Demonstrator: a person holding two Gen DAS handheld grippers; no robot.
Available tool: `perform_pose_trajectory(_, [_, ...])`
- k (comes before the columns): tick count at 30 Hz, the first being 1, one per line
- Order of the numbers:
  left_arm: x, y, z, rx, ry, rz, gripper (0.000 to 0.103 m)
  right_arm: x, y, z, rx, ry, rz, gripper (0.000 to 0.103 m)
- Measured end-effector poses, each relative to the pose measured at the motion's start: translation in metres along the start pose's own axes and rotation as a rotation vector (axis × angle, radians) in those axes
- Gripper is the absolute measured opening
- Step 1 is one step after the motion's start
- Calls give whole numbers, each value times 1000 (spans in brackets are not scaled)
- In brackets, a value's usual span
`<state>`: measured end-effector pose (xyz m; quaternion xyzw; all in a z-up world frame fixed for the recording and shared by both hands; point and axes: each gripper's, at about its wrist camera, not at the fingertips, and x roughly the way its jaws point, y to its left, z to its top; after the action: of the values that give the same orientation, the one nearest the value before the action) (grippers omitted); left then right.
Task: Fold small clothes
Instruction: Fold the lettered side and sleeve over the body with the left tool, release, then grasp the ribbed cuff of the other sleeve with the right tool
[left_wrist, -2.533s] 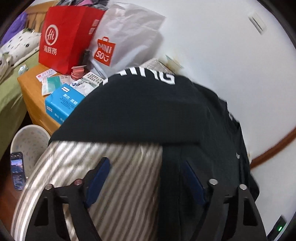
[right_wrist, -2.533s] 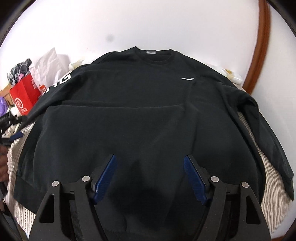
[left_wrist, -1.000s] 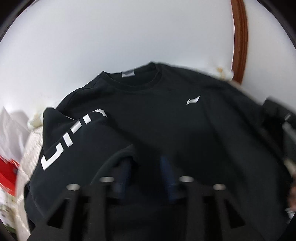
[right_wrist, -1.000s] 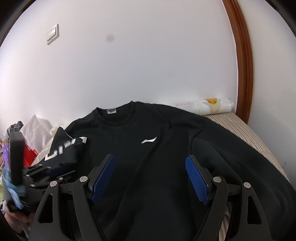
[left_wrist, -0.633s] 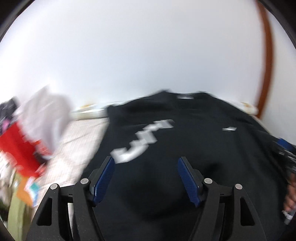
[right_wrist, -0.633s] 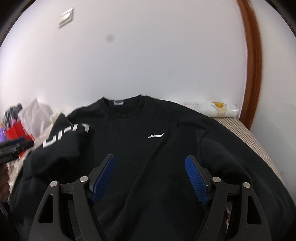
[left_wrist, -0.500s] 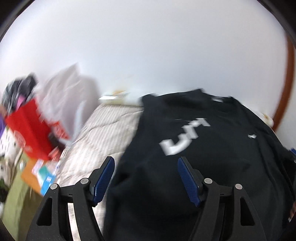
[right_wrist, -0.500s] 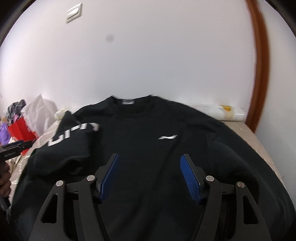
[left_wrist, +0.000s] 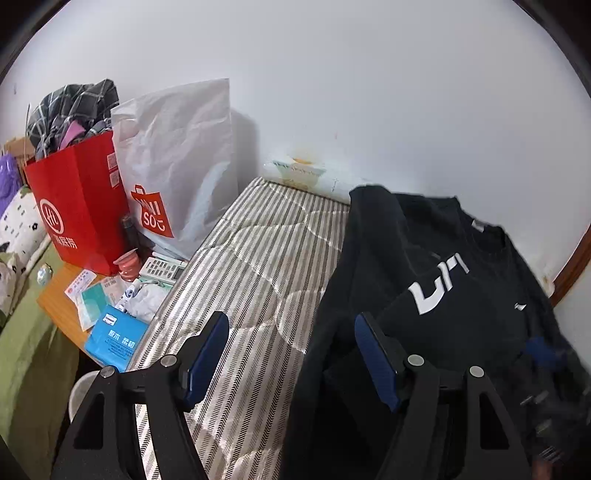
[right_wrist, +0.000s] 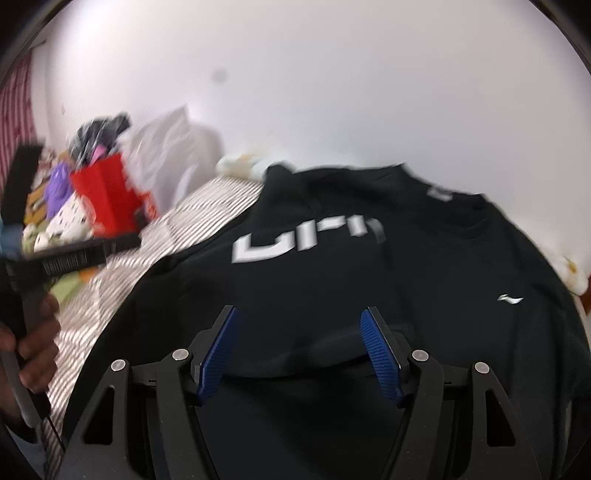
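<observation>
A black sweatshirt (left_wrist: 436, 288) lies on the striped mattress (left_wrist: 258, 266), its left sleeve with white lettering (left_wrist: 437, 288) folded in over the chest. In the right wrist view the sweatshirt (right_wrist: 369, 280) fills the middle, the lettered sleeve (right_wrist: 306, 240) lying across it. My left gripper (left_wrist: 291, 350) is open and empty, over the sweatshirt's left edge and bare mattress. My right gripper (right_wrist: 299, 347) is open and empty above the sweatshirt's lower body. The left tool (right_wrist: 74, 254) and the hand holding it show at the left of the right wrist view.
Left of the mattress stand a red paper bag (left_wrist: 77, 206) and a white Miniso bag (left_wrist: 173, 170). A wooden bedside table (left_wrist: 59, 302) holds a remote, packets and a blue box (left_wrist: 116, 341). The white wall (left_wrist: 369, 92) runs behind the bed.
The left gripper let go of the lettered sleeve, which now lies over the chest, and swung left to the sweatshirt's edge. The right gripper turned left and lowered over the sweatshirt.
</observation>
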<state>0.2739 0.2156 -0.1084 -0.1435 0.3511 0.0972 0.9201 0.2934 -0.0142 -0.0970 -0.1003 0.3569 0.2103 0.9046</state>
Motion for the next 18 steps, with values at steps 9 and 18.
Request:
perform_pose_trajectory(9, [-43, 16, 10, -14, -93, 23, 71, -23, 1, 0, 15, 35, -57, 68])
perform_pose_trajectory(18, [-92, 27, 4, 42, -146, 59, 73, -40, 14, 1, 58, 14, -20, 69])
